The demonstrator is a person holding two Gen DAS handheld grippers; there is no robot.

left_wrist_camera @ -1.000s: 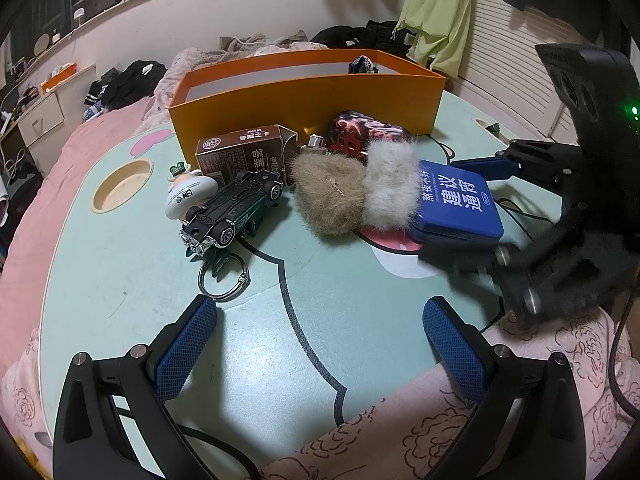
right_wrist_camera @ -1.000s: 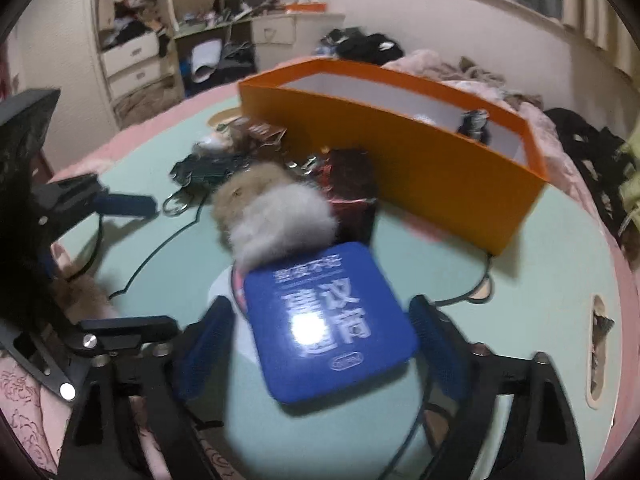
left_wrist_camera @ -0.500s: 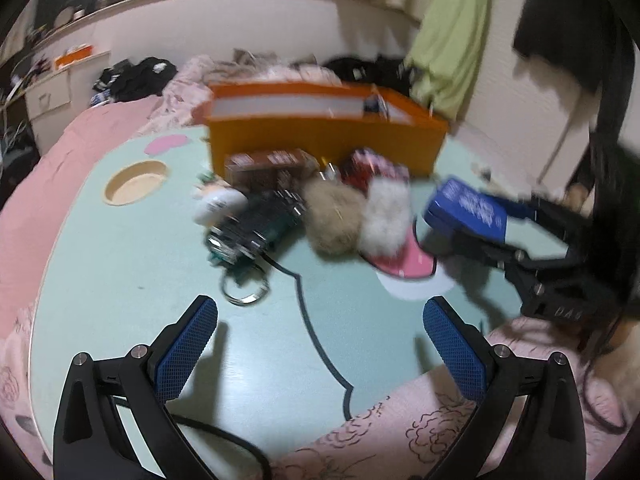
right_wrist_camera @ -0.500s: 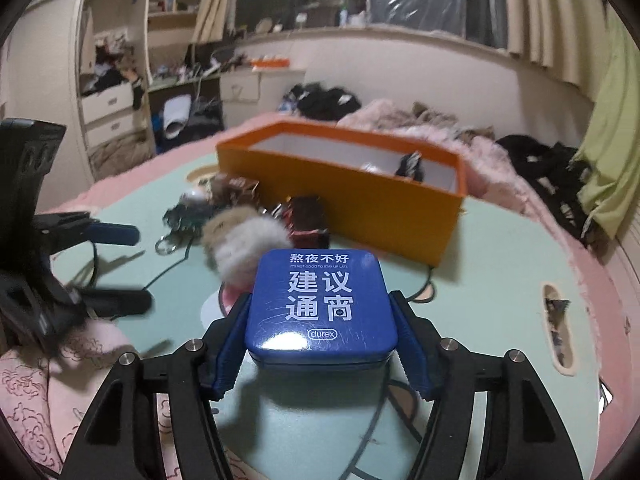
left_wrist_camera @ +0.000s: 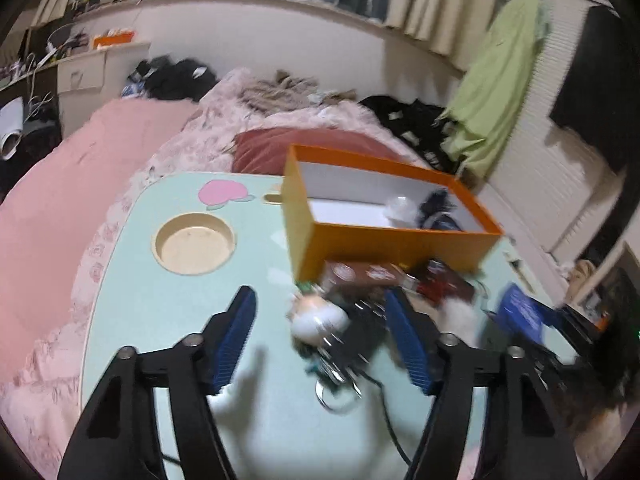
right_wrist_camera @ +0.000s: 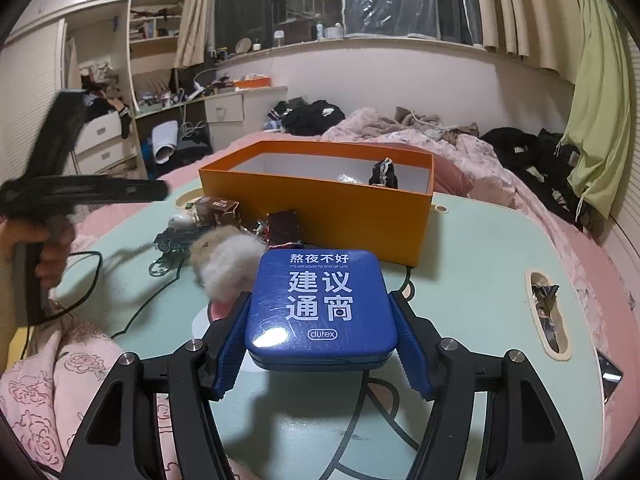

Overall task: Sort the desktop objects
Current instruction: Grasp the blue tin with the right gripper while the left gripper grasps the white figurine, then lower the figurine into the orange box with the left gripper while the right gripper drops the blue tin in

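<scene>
Blurring in the left wrist view smears the toys [left_wrist_camera: 336,320] between the closing pads of the left gripper [left_wrist_camera: 320,340]; contact cannot be judged. A blue tin [right_wrist_camera: 322,308] is pinched by the right gripper [right_wrist_camera: 322,344] above the mint table [right_wrist_camera: 472,280], before an orange box [right_wrist_camera: 320,204].

This is a lived-in bedroom in a home. A bed with a pink quilt [right_wrist_camera: 460,156] and rumpled blankets lies beyond the small mint-green counter [right_wrist_camera: 480,264] (a low one, standing on the bedding). Dark clothes [right_wrist_camera: 312,118] are heaped at its far side, a green garment [right_wrist_camera: 600,92] hangs at the right, curtains [right_wrist_camera: 516,8] frame the window, and white drawers [right_wrist_camera: 104,140] and cluttered shelves [right_wrist_camera: 154,28] fill the left.
</scene>
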